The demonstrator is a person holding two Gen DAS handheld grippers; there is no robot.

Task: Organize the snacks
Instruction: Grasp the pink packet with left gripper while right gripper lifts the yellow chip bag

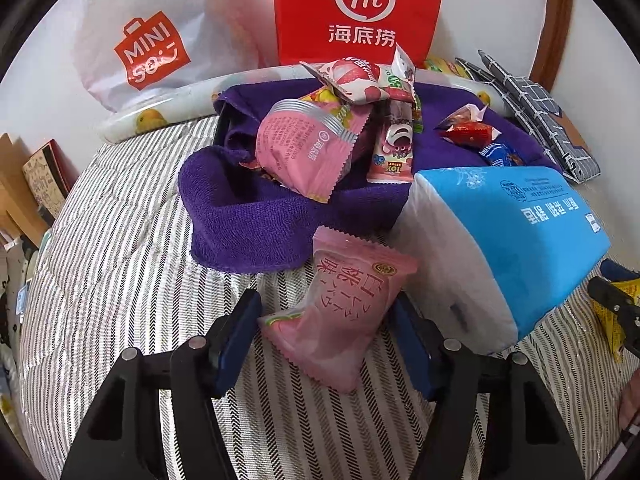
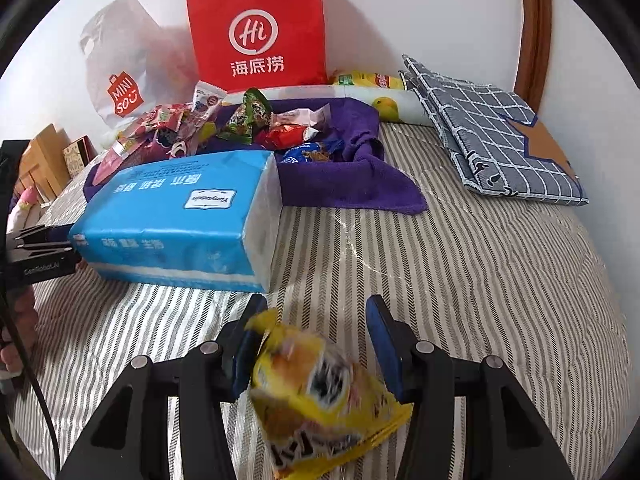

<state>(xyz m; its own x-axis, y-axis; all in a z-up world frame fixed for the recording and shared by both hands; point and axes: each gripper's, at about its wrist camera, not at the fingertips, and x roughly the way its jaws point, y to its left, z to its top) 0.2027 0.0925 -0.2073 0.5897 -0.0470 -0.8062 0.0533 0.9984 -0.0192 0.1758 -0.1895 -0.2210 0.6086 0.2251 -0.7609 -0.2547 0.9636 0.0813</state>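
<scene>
A: Left wrist view first. How does the left gripper (image 1: pixel 326 328) stand?

B: Its jaws are partly open around a pink snack packet (image 1: pixel 344 308) lying on the striped bedcover (image 1: pixel 120 240), just in front of the blue tissue pack (image 1: pixel 520 232). The right blue pad seems to meet the packet's edge; the left pad stands clear of it, so I read no grip yet.

A: And the other snacks?

B: Heaped on the purple towel (image 1: pixel 248 216) behind the tissue pack: another pink packet (image 1: pixel 308 148), a strawberry-printed pouch (image 1: pixel 356 78), a red wrapped sweet (image 1: pixel 468 132). Behind the towel a red paper bag (image 1: pixel 360 8) stands against the wall, with a white Miniso bag (image 1: pixel 148 44) to its left.

A: Right wrist view?

B: The right gripper (image 2: pixel 316 316) has a yellow snack bag (image 2: pixel 320 392) between its fingers, blurred. The bag fills the gap low between the jaws, but whether the pads press on it I cannot tell. It sits in front of the tissue pack's near end. A folded grey checked cloth (image 2: pixel 492 136) lies well to the right of the tissue pack.
</scene>
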